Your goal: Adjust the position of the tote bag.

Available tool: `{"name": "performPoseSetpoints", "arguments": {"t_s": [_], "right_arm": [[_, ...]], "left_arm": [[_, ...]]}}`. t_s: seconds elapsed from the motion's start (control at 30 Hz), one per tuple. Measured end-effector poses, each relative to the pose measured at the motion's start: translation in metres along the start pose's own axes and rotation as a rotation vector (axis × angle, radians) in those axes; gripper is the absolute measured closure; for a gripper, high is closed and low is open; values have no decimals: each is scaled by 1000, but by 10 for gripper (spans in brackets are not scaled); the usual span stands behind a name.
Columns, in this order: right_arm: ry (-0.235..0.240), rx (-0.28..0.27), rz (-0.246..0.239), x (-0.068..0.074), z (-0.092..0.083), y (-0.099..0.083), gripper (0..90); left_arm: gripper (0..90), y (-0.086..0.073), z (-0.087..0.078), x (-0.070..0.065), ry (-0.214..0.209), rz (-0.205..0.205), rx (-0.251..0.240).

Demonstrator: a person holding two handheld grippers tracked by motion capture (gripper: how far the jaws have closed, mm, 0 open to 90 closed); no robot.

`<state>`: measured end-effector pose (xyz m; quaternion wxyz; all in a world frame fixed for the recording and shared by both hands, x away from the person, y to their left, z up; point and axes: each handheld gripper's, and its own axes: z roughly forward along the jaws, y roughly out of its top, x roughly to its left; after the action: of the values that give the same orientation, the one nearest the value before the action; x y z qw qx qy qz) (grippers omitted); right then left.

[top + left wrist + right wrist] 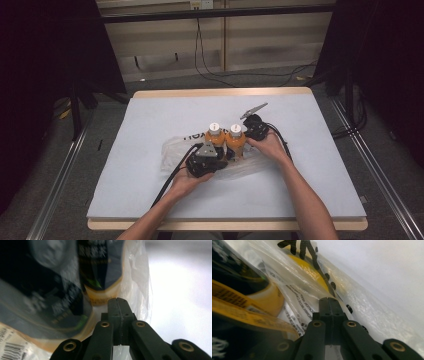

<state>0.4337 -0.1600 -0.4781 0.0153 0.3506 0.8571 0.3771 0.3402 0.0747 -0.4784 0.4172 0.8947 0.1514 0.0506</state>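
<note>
1. The two orange bottles (226,140) stand mid-table inside a clear plastic bag (172,150).
2. Both tongs, left gripper (117,301) and right gripper (328,301), are closed, apparently pinching bag film.
3. Pull the film evenly; avoid toppling the bottles.

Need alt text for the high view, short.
Two hands hold the left gripper and right gripper against a clear plastic bag with two orange bottles standing in it, on a light blue table.

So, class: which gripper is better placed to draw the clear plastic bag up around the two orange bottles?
Left gripper, marginally: more slack clear plastic bag lies beside it; right gripper crowds the orange bottles.
</note>
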Motion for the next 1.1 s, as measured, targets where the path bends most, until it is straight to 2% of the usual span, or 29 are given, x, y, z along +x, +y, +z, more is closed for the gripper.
{"name": "performPoseSetpoints", "arguments": {"t_s": [0.07,0.17,0.2,0.37,0.47,0.57,0.67,0.83,0.9,0.97,1.03,1.1], "right_arm": [[-27,32,-11,0,4,-1,900],[-16,23,-3,0,5,-1,900],[-17,24,-2,0,5,0,900],[-43,36,-22,1,7,3,900],[-41,31,-4,0,8,4,900],[-49,25,4,-1,9,6,900],[-59,24,11,-2,11,8,900],[-96,28,7,-1,13,12,900],[-101,23,12,-1,14,12,900],[-110,26,15,-1,15,14,900],[-121,45,-2,0,15,17,900],[-151,76,-22,3,17,21,900]], "left_arm": [[900,-2,1,-2,-2,12,13],[900,-4,4,-4,9,24,31],[900,-6,5,-5,9,20,19],[900,-6,5,-5,-2,15,21],[900,-5,4,-5,0,16,38],[900,-6,5,-6,-25,10,27],[900,-9,4,-5,-59,-24,10],[900,-9,1,-16,-44,9,38],[900,-9,-1,-20,-54,21,56],[900,-9,-1,-22,-62,31,46],[900,-10,-2,-22,-68,23,46],[900,-10,-2,-23,-68,34,54]]}}
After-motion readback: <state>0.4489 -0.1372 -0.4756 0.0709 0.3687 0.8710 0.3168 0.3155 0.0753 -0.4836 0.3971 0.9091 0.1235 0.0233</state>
